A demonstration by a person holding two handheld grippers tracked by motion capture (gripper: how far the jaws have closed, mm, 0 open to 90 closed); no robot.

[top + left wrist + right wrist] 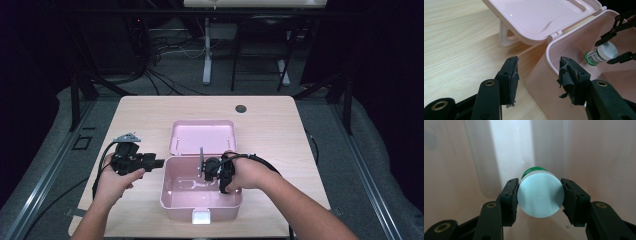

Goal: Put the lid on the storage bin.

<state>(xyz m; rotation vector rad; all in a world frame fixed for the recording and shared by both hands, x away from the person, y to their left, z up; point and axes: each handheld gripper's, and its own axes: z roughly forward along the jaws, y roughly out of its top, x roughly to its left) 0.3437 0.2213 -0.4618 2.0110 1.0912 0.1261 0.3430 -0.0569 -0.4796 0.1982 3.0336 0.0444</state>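
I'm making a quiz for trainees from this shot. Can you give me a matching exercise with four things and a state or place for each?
Things:
1. bottle
2. lid
3. left hand-held gripper
4. box

States:
A. open, holding nothing, beside the box
B. pink, on the table, open
C. clamped by its white cap in the right hand-held gripper
D. swung back behind the box

Pairs: 1-C, 2-D, 3-A, 4-B
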